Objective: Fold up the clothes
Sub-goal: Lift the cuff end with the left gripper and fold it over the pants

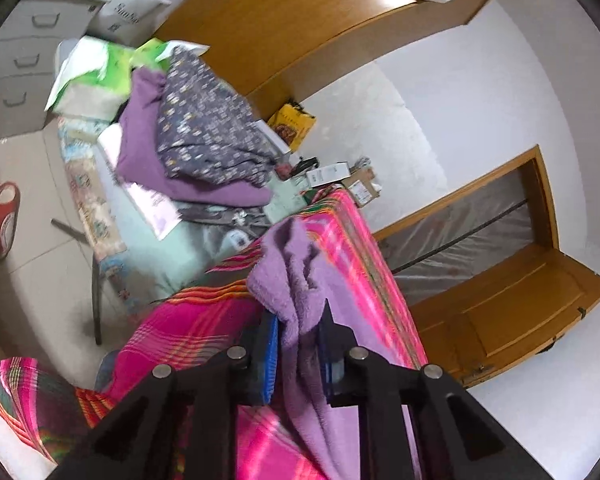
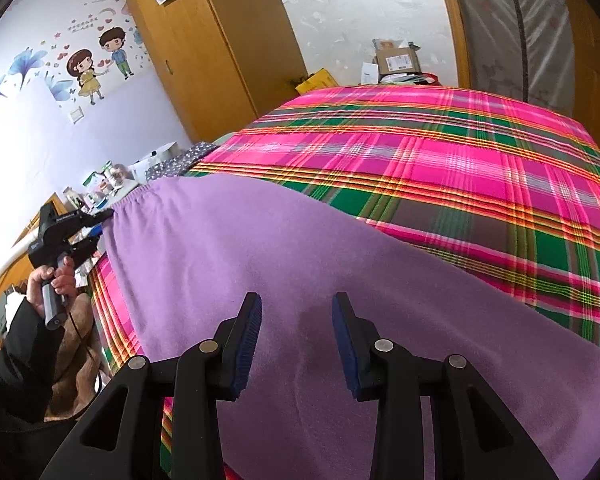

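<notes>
- Left wrist view: your left gripper point(image 1: 298, 332) clamps a bunched edge of the purple fleece garment point(image 1: 292, 280), lifted above the pink plaid bedspread point(image 1: 188, 320).
- Right wrist view: your right gripper point(image 2: 296, 320) hovers, jaws apart, over the garment spread flat on the bedspread.

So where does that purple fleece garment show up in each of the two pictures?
Left wrist view: the purple fleece garment hangs bunched at lower centre, pinched between the left tongs.
Right wrist view: it lies spread across the lower half, under the open right tongs; the left tongs grip its far left corner.
Shared landmark: the pink plaid bedspread.
</notes>
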The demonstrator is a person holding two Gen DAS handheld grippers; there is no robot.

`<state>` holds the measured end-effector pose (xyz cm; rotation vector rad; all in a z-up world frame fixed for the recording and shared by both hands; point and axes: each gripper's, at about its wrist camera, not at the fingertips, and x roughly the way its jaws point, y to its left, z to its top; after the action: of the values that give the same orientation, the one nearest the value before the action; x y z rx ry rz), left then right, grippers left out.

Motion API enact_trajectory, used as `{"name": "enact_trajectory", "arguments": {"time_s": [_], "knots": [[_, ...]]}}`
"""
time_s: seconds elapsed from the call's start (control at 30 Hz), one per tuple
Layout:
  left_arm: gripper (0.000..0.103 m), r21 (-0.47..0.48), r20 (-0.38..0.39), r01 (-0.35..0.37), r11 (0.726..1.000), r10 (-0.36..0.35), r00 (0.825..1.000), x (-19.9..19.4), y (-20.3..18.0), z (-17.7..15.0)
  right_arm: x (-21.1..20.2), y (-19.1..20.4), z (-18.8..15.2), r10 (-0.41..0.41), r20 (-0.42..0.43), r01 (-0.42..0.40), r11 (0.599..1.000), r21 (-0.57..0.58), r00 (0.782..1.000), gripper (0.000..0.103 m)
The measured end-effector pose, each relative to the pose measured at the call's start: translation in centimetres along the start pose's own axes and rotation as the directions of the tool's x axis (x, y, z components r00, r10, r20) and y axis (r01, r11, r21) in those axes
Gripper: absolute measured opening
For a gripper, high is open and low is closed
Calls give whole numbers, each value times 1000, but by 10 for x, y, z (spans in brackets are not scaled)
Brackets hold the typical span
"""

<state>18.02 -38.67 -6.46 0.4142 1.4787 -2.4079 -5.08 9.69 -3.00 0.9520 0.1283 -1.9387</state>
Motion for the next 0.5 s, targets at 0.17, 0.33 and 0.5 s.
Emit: {"name": "enact_trajectory", "arguments": {"time_s": [0.17, 0.33, 0.5], "knots": [[17, 86, 3, 29, 996, -29, 1000, -6, -40, 2, 0, 1, 0, 3, 0, -3, 1000, 5, 1000, 38], [16, 182, -20, 70, 981, -67, 998, -4, -88, -1, -1, 2, 0, 9, 4, -9, 1000, 1, 1000, 38], [16, 304, -74, 175, 936, -161, 984, -2, -151, -19, -6, 4, 0, 11, 17, -11, 1000, 4, 1000, 38]]}}
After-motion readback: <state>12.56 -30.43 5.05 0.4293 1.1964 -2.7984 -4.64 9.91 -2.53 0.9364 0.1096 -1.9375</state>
